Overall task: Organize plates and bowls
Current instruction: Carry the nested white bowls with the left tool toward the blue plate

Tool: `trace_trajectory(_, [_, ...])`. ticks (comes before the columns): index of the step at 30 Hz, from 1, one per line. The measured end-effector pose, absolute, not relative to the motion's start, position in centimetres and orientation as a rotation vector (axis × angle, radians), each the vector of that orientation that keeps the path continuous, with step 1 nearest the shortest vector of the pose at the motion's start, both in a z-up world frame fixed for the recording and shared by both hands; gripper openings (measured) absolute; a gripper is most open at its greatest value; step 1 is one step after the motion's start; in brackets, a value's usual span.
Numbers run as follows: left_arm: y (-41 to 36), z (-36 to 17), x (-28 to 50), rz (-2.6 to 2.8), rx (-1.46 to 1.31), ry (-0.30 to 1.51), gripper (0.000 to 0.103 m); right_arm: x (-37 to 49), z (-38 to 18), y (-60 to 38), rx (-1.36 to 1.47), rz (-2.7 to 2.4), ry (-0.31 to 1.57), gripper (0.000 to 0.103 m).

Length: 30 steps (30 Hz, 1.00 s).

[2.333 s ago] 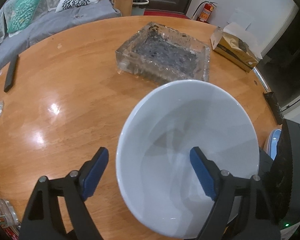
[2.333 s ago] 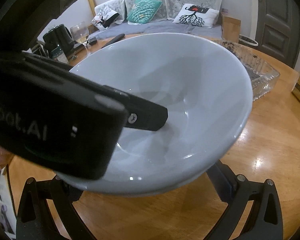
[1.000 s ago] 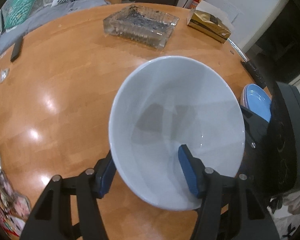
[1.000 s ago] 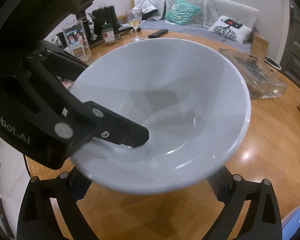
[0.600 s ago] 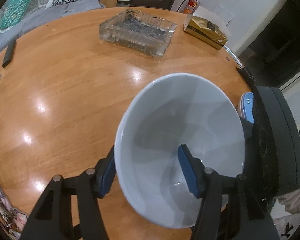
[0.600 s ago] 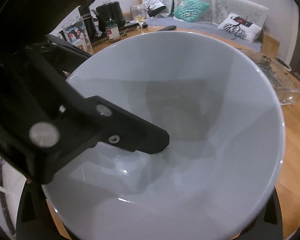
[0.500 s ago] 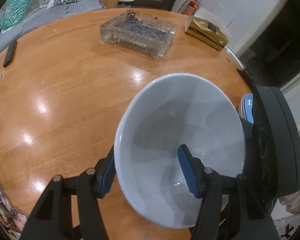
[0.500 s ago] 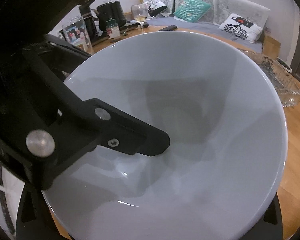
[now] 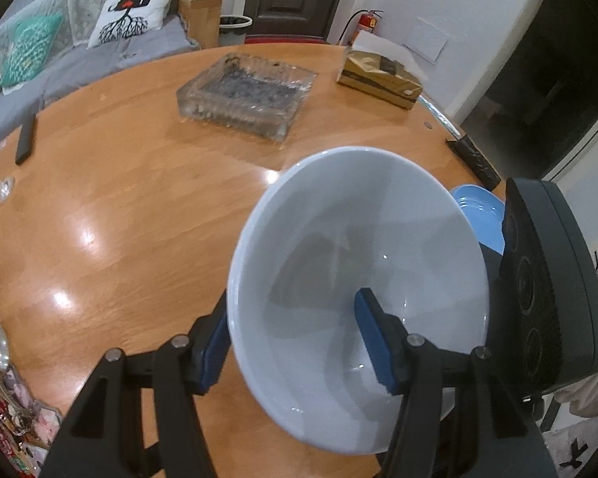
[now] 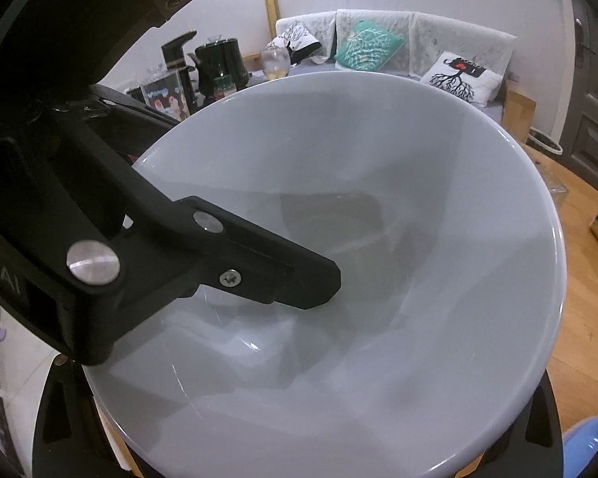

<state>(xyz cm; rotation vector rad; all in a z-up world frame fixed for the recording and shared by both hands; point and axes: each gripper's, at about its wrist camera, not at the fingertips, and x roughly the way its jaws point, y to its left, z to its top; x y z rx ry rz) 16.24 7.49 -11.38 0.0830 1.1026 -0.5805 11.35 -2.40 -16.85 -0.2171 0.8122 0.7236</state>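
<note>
A white bowl (image 9: 358,247) is clamped by its near rim in my left gripper (image 9: 295,338): one blue pad sits outside the wall, the other inside. The bowl is tilted and held above the round wooden table (image 9: 119,207). In the right wrist view the same bowl (image 10: 398,207) fills the frame, with the left gripper's black finger (image 10: 235,267) reaching into it. My right gripper sits under and around the bowl; its fingertips are hidden. Blue plates (image 9: 480,215) lie at the table's right edge behind the bowl; they also show in the right wrist view (image 10: 590,446).
A glass ashtray (image 9: 247,95) and a tissue box (image 9: 378,75) stand on the far side of the table. A remote (image 9: 24,141) and a wine glass foot (image 9: 2,189) lie at the left. A kettle (image 10: 219,59) and jars stand at the table's far left.
The left gripper closed on the bowl's rim and lifted it off the table. It has carried the bowl right, so the blue plates show behind it. The bowl now fills the right view.
</note>
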Motion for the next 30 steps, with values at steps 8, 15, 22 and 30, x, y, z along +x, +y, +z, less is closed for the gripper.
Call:
trace_trajectory(8, [4.4,-8.9,14.7,-0.603,0.123,1.063,0.056,9.7,-14.6,-5.0,-0.220,0.680,0.771,0.101])
trace_trajectory(15, [1.2,-7.2,13.8,-0.625,0.155,1.038,0.056,8.2,-13.3,-7.8,-0.210,0.644,0.750,0.101])
trace_trajectory(22, [-2.1,-6.3,12.7,-0.652,0.187,1.018,0.056,6.4,-12.6,-10.6,-0.228,0.600,0.730,0.101])
trace_trajectory(30, [-5.9,-5.4,11.5,-0.688,0.224,1.000,0.056,4.3,-12.4,-13.8,-0.205,0.553,0.715,0.101])
